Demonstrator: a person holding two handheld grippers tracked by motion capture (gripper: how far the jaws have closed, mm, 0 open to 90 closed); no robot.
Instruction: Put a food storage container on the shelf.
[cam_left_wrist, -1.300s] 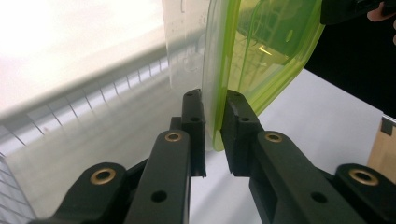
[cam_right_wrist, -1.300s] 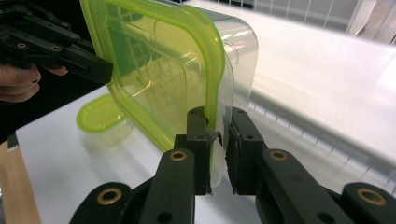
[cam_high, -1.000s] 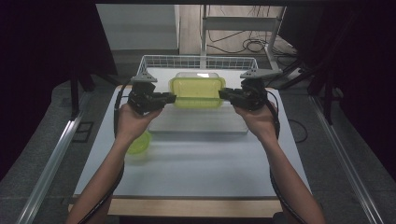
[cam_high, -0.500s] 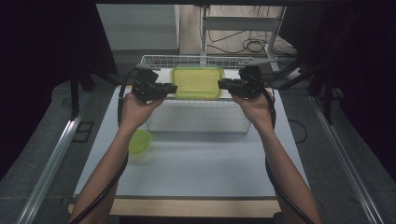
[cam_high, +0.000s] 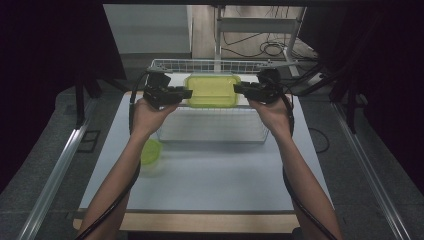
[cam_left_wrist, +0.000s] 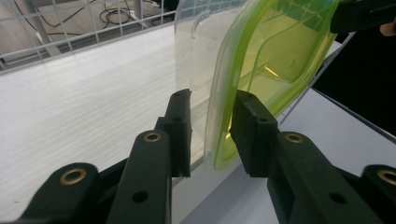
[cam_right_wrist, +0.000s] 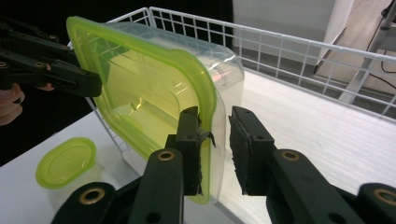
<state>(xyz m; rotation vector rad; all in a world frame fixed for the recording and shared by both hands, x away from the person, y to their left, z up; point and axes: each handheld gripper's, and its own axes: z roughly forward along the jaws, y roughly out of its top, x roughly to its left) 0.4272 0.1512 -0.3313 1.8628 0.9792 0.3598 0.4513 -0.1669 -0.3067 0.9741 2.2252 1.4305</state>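
Container (cam_high: 212, 90) now over basket (cam_high: 210, 125) — both tongs loosening.

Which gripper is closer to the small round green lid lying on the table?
Left. The left gripper is at the lidded container's left end, up and right of the small round lid. The right gripper is at the container's far end.

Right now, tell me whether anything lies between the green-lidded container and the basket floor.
Nothing visible does: the floor of the wire basket under the green-lidded container is bare, and the small green tub stands outside it on the table. The left gripper and right gripper have just been opening, its ends between their fingers.
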